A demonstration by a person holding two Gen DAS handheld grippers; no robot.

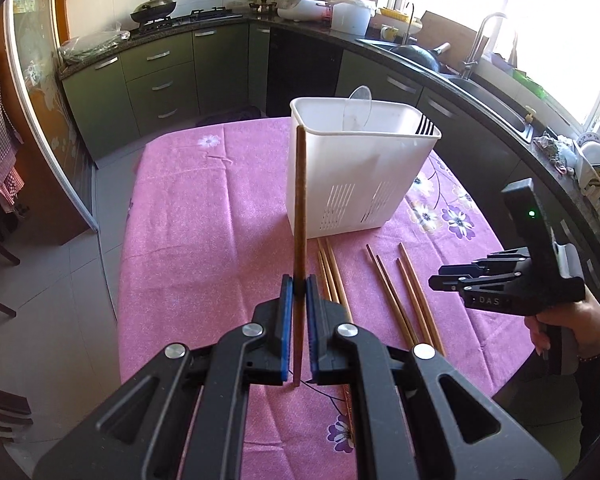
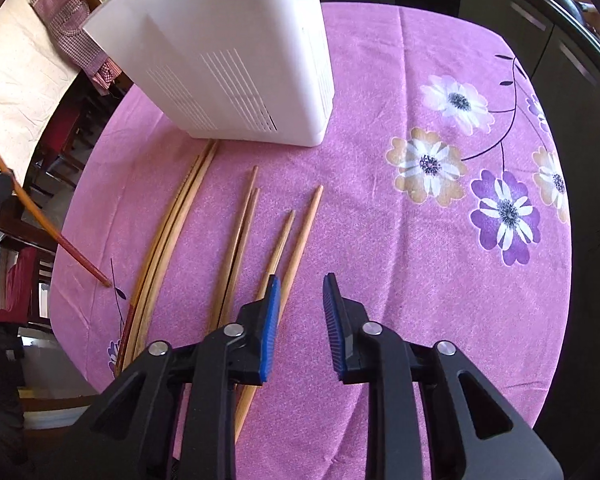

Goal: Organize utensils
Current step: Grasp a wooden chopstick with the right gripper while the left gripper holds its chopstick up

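Presently, a single brown chopstick (image 1: 300, 216) is being pinched between the jaws of the left gripper (image 1: 299, 284), which are pressed together on it; it is being held upright above the pink flowered tabletop (image 1: 204, 216), its upper end seen against the near corner of the white utensil holder (image 1: 356, 176). A fork (image 1: 425, 125) and a clear spoon (image 1: 358, 106) are being kept inside that holder. The jaws of the right gripper (image 2: 300, 312) are being held spread, with nothing between them, just above the loose chopsticks (image 2: 236, 240) that are lying side by side on the tabletop in front of the holder. The right gripper's handle is being gripped by a hand (image 1: 564, 324).
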